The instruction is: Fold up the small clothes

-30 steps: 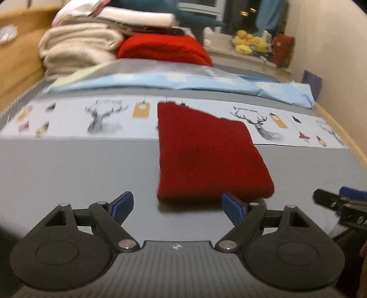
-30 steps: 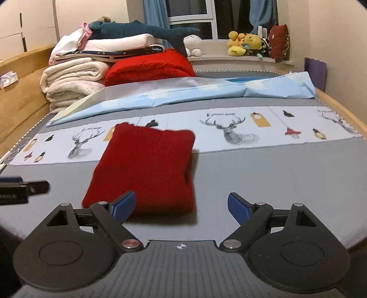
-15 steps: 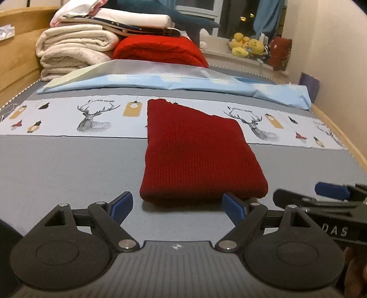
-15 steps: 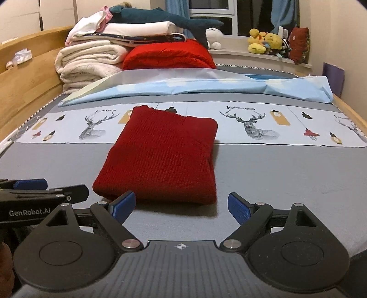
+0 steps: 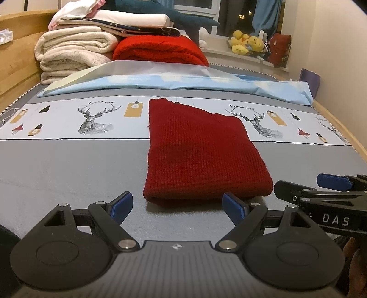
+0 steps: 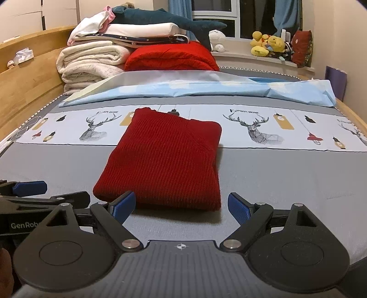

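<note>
While the left gripper [image 5: 177, 205] and right gripper [image 6: 181, 205] hang with jaws apart and empty, the folded red knit [image 6: 165, 160] lies on the grey bed [image 5: 68, 172], its far edge across the deer-print band [image 6: 252, 128]; folded blankets [image 6: 91, 64] and a windowsill [image 6: 257, 58] sit beyond.

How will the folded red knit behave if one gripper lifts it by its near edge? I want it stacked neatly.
The red knit looks soft and thick, so it would probably sag and unfold. Lying on the flat bed sheet, it likely slides when pushed.

A wooden bed frame [image 6: 29, 75] runs along the left. Ahead, folded blankets [image 6: 89, 62] stack high. Beyond them, a dark window [image 6: 213, 13] with blue curtains [image 6: 286, 13]; a cream wall [image 6: 344, 45] stands right.
</note>
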Demonstrator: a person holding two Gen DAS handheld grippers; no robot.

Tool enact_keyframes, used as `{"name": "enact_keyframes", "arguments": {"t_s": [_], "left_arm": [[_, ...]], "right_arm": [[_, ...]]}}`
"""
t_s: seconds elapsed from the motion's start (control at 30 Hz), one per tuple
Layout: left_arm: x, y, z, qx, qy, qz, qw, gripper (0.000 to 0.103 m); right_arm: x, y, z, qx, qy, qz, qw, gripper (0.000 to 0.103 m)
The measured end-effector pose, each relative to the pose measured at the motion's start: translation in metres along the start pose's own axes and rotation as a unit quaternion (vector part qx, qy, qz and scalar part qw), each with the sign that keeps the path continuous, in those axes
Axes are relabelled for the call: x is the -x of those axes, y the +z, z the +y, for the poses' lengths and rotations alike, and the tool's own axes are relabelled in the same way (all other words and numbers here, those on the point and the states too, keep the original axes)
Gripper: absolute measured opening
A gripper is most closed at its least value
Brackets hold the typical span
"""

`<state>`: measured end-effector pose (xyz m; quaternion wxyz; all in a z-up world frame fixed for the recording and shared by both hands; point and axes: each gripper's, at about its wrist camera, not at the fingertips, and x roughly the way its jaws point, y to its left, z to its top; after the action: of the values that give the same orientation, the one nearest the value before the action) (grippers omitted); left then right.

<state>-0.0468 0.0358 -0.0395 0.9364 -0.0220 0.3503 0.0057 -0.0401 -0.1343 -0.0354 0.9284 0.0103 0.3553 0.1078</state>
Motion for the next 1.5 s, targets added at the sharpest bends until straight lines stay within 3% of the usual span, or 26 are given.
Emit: {"name": "enact_keyframes", "arguments": {"t_s": [1.5], "left_arm": [[-0.0056,-0.0040,0.0038,0.002,0.000,0.007,1.0000,0.089]], "right_arm": [[-0.0005,-0.0026,0.0044,0.006,-0.007,-0.001,1.000,0.088]]}}
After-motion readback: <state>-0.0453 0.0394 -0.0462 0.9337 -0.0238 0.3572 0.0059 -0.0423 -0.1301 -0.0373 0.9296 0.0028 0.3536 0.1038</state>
